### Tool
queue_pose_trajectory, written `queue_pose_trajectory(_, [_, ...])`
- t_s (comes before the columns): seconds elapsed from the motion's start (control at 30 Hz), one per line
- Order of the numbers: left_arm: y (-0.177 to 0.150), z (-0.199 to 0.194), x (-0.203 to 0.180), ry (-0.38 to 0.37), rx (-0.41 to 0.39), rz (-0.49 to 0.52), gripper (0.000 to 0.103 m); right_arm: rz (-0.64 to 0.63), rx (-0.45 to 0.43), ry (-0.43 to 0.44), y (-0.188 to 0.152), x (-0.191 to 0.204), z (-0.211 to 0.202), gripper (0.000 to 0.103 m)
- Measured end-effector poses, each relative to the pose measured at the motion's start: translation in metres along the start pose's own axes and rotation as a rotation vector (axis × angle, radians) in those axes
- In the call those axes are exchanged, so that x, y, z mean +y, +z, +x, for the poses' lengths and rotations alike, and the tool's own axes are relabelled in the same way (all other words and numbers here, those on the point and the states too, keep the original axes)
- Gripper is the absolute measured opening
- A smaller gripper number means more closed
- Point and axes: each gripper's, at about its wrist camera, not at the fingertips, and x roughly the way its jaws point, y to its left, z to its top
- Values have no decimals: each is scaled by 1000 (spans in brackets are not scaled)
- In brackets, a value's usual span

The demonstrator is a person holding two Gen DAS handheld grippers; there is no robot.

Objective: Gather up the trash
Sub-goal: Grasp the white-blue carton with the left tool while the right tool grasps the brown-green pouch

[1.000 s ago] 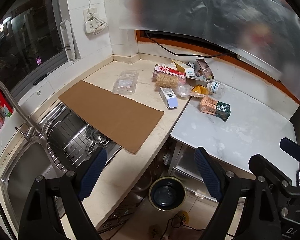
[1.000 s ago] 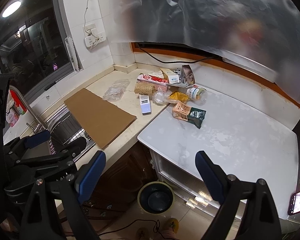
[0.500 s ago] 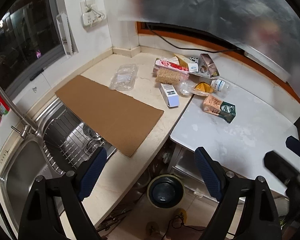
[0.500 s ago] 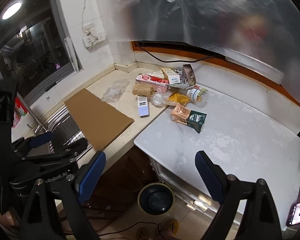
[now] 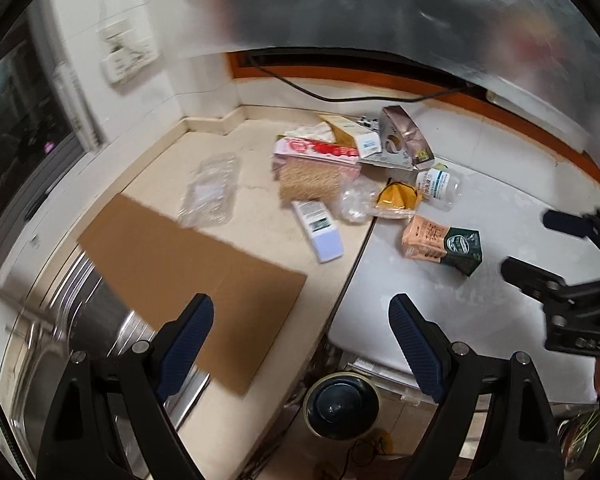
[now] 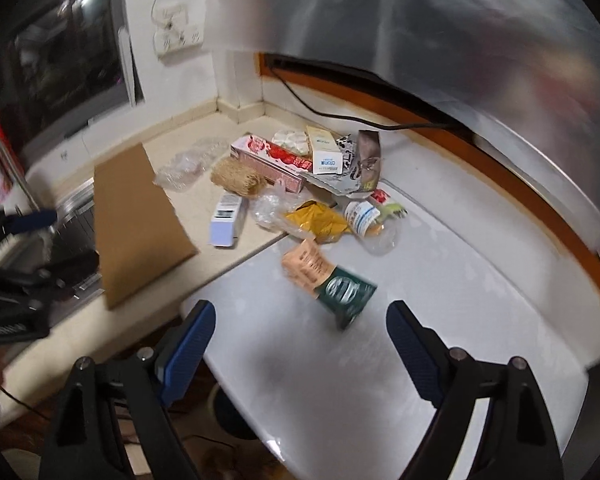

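Both grippers have come closer to the trash than half a second ago, and the right gripper (image 6: 296, 340) now hangs just over the white table (image 6: 440, 320), with the orange and green carton (image 6: 328, 280) lying between the lines of its two fingers but a little beyond the tips. Its jaws stand wide apart and hold nothing. The left gripper (image 5: 300, 344) is also wide apart and empty; it hovers above the edge of the beige counter (image 5: 160, 176), over the near end of the brown cardboard sheet (image 5: 188, 272), which partly covers the sink (image 5: 76, 312).

From the left wrist view the trash lies in one loose pile at the corner where counter and table meet. A pink box (image 5: 316, 150) with red print lies at the back, with a bundle of dry noodles (image 5: 310, 180) just before it and a small lilac box (image 5: 320, 230) nearer to the cardboard. A clear plastic tray (image 5: 210, 192) lies apart to the left. A crumpled clear wrapper (image 5: 358, 200) touches a yellow packet (image 5: 396, 198), and a clear bottle (image 5: 438, 186) with a white label lies on its side beside them. A silver foil bag (image 5: 402, 140) stands behind. On the floor under the table edge stands a dark round bin (image 5: 342, 404).
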Motion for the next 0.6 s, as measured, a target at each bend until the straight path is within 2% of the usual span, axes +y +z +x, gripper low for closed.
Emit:
queue_pose_trajectory(0.17, [25, 52, -11, -32, 66, 41, 87, -92, 52, 27, 16, -9, 54, 83])
queue_pose_trajectory(0.23, [31, 73, -12, -43, 105, 37, 87, -114, 81, 63, 20, -11, 72, 82])
queue_pose_trajectory(0.37, [42, 113, -6, -59, 176, -18, 87, -181, 137, 77, 21, -11, 105, 80])
queue_pose_trajectory(0.5, [49, 136, 0, -89, 198, -66, 87, -241, 176, 55, 12, -9, 124, 78])
queue_pose_trajectory(0.57, [55, 146, -1, -92, 195, -77, 87, -258, 210, 57, 8, -11, 135, 68])
queue_pose_trajectory(0.6, [57, 150, -1, -90, 195, -84, 87, -264, 226, 59, 6, -11, 139, 60])
